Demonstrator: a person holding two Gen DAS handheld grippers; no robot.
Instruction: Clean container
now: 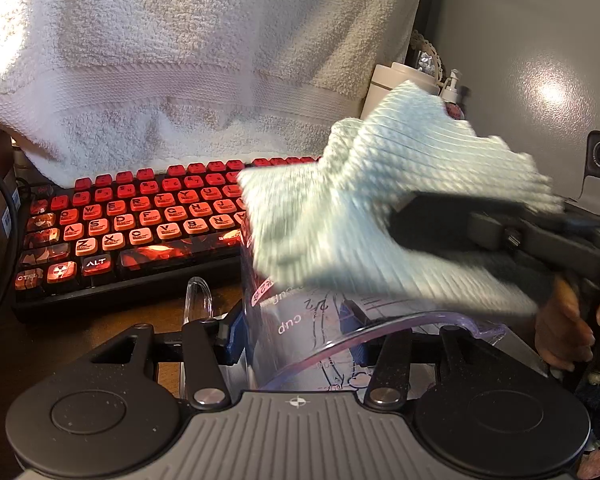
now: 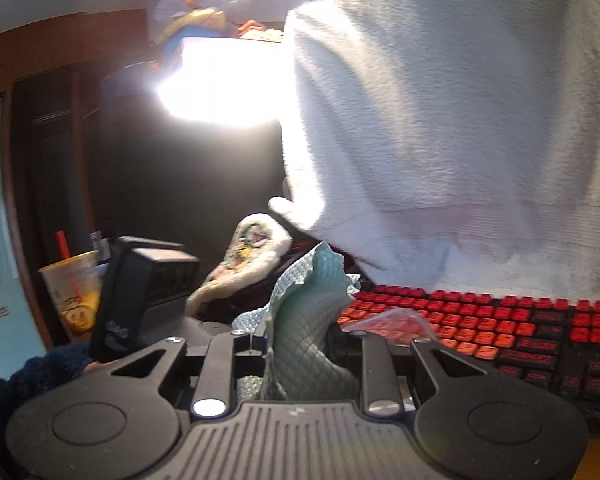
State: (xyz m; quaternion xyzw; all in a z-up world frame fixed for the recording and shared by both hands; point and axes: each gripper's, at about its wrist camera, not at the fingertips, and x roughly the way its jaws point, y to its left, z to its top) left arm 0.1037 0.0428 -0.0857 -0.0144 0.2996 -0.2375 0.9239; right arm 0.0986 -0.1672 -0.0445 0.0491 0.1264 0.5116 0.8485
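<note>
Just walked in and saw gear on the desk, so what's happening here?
A person is cleaning a clear measuring cup with two handheld grippers. The left gripper is clamped on the cup in front of a red keyboard. The right gripper pinches a pale green cloth above the cup's mouth, not yet inside.

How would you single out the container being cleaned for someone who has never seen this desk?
Find the red keyboard under the draped white towel. In front of it, the left gripper holds a clear measuring cup. It is the only see-through item with printed cup markings, directly under the pale green cloth.
</note>
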